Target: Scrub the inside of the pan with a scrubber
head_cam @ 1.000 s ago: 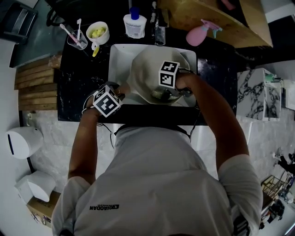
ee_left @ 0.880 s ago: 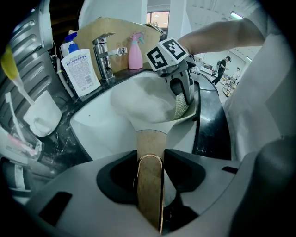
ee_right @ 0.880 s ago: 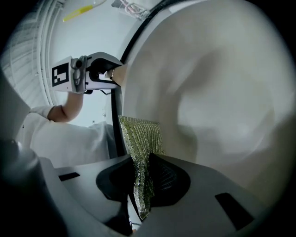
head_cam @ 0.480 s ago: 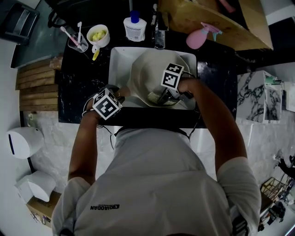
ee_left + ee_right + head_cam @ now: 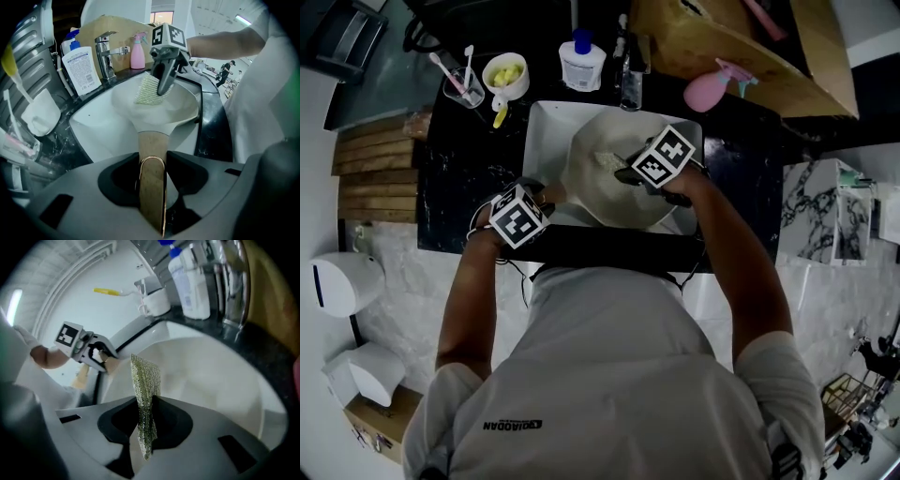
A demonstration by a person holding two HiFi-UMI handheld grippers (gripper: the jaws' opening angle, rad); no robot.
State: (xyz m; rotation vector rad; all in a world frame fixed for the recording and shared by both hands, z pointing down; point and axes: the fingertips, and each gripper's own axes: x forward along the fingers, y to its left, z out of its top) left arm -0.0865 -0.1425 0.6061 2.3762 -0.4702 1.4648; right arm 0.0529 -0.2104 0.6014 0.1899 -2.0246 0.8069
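Observation:
A cream pan (image 5: 609,187) sits in the white sink (image 5: 546,122), its wooden handle (image 5: 152,154) reaching toward the front left. My left gripper (image 5: 530,202) is shut on that handle (image 5: 554,194). The right gripper (image 5: 630,171) is shut on a flat yellow-green mesh scrubber (image 5: 145,390), held over the pan's inside near its far part. That scrubber (image 5: 150,89) hangs from the right gripper (image 5: 161,84) above the pan's bowl (image 5: 173,105) in the left gripper view. In the right gripper view the pan's pale inner wall (image 5: 211,376) lies ahead, and the left gripper (image 5: 96,355) shows at the left.
A tap (image 5: 107,51), a white soap bottle (image 5: 582,61) and a pink spray bottle (image 5: 709,89) stand behind the sink. On the dark counter to the left are a cup with a yellow item (image 5: 506,75) and a clear holder with toothbrushes (image 5: 461,80). A wooden board (image 5: 722,42) lies at the back right.
The right gripper has carried the scrubber from the near part of the pan toward its far left part. The left gripper has kept its hold on the handle.

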